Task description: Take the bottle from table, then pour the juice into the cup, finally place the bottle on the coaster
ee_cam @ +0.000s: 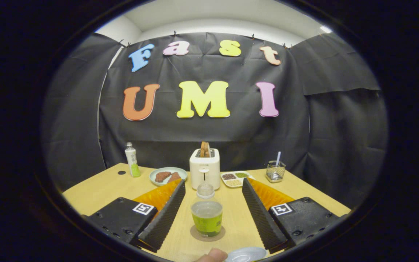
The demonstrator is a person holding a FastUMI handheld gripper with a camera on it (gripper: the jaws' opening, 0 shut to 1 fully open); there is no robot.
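Note:
A clear bottle with a clear cap and a green label stands upright on a round brown coaster. It is between the fingers of my gripper, which is open, with a gap on each side of the bottle. Neither finger touches it. A pale blue cup rim shows close in, by the base of the right finger. Beside that rim is a person's fingertip.
On the wooden table beyond the fingers stand a white toaster with bread in it, a plate of meat, a snack tray, a wire holder and a white-green bottle at the back left.

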